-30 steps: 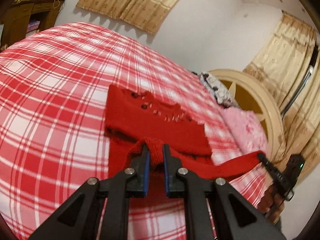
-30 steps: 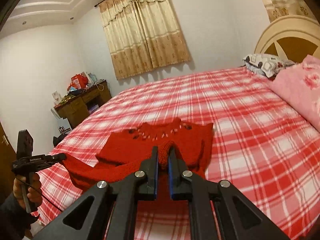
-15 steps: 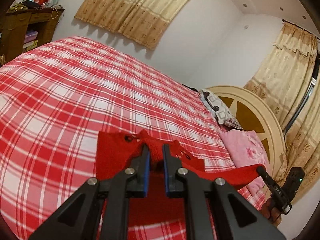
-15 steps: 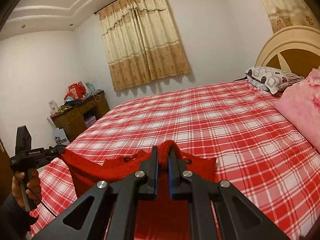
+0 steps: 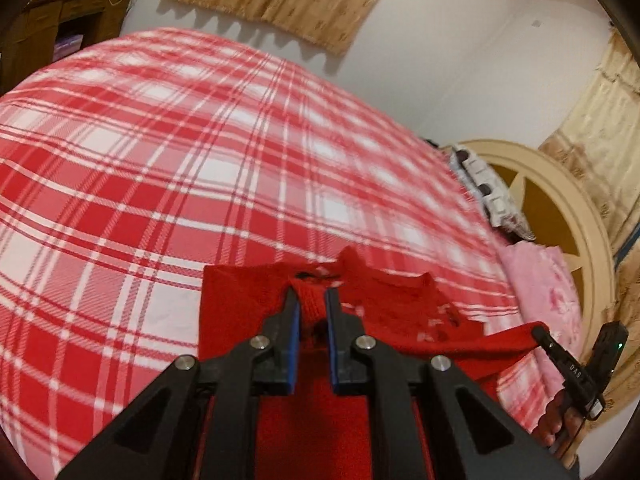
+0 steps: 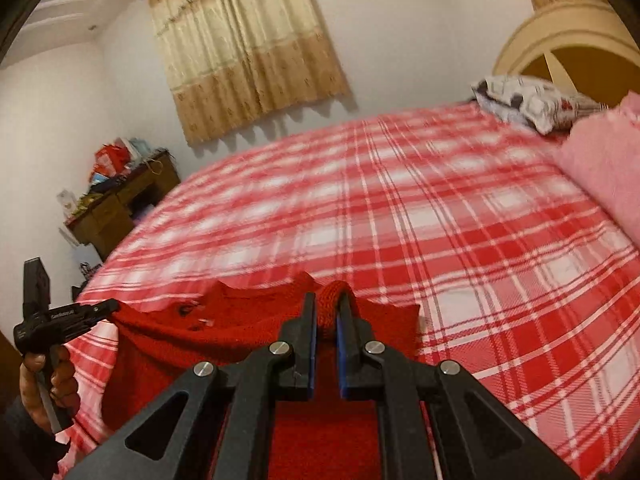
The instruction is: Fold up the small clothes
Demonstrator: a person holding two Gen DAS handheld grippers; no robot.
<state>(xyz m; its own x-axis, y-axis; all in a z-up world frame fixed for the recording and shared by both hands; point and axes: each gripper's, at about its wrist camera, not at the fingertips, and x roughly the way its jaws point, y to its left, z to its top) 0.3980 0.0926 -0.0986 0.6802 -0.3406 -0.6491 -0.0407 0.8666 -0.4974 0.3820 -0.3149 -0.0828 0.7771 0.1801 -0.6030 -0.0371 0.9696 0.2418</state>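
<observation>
On the plaid bed [image 5: 168,184], your left gripper [image 5: 311,304] and right gripper [image 6: 326,308] each pinch the red sweater [image 5: 240,300] at 6 o'clock, hem drawn toward the collar: fold begun, unfinished.

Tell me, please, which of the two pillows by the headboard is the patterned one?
The far pillow, white with dark and red patches, lying nearer the wall. The near one is pink and sits closer to the right claw.
</observation>
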